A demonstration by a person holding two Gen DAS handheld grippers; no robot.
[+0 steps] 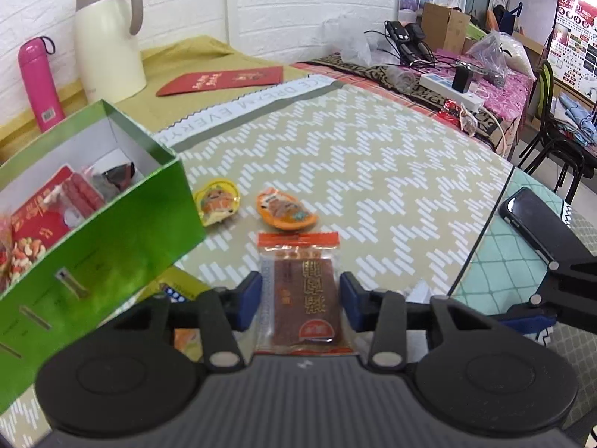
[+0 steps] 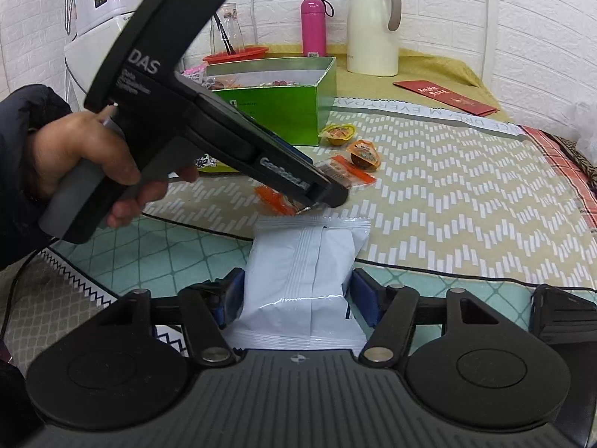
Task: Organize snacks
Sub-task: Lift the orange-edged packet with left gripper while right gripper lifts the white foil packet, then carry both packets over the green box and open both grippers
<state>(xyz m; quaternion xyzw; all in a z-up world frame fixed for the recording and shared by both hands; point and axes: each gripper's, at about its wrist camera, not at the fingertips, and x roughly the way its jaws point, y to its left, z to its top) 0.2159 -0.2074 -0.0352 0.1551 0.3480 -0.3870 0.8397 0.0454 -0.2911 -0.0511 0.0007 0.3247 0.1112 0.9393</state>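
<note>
A brown snack packet (image 1: pixel 304 291) with orange ends lies between the blue pads of my left gripper (image 1: pixel 301 295), which press on its clear side edges just over the zigzag mat. From the right wrist view, that gripper (image 2: pixel 328 196) angles down in a person's hand (image 2: pixel 86 156) with the packet (image 2: pixel 335 171) at its tip. My right gripper (image 2: pixel 297 298) is shut on a white snack packet (image 2: pixel 302 268) above the teal mat. The green box (image 1: pixel 123 239) of snacks stands open at the left. Two orange jelly cups (image 1: pixel 216 201) (image 1: pixel 285 211) rest beside it.
A cream jug (image 1: pixel 108 41), a pink bottle (image 1: pixel 37 78) and a red envelope (image 1: pixel 220 80) sit at the back on yellow cloth. A black phone (image 1: pixel 526 212) lies on the teal mat at right. A power strip (image 1: pixel 451 87), cables and bags crowd the far right.
</note>
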